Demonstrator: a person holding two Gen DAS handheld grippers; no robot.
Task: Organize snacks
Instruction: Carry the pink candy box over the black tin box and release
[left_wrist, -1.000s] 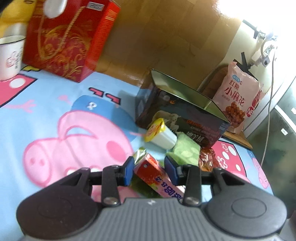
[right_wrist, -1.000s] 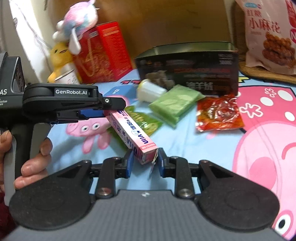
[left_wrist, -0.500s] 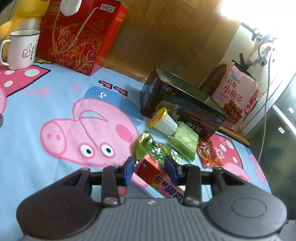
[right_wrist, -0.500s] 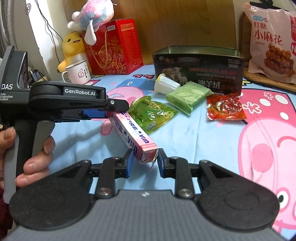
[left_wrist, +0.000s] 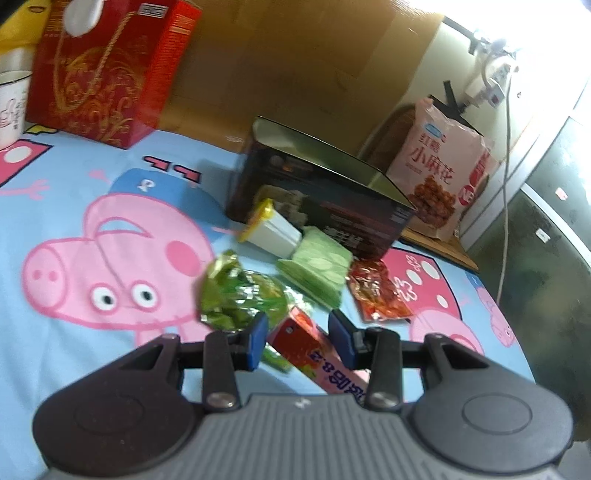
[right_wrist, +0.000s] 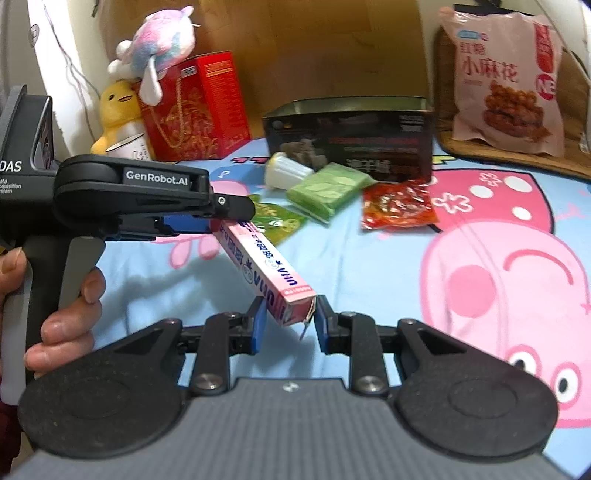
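The pink candy box (right_wrist: 266, 269) hangs above the table (right_wrist: 369, 280), one end between each gripper's fingers. The left gripper (left_wrist: 299, 338) and right gripper (right_wrist: 289, 325) have fingers set slightly apart around it; whether they press it, I cannot tell.

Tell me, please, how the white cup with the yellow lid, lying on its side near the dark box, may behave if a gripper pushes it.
The white cup lies on its side on the blue cloth, so it would probably roll, curving because it tapers. It looks light and may skid. Its ribbed wall seems thin, so a hard squeeze could dent it.
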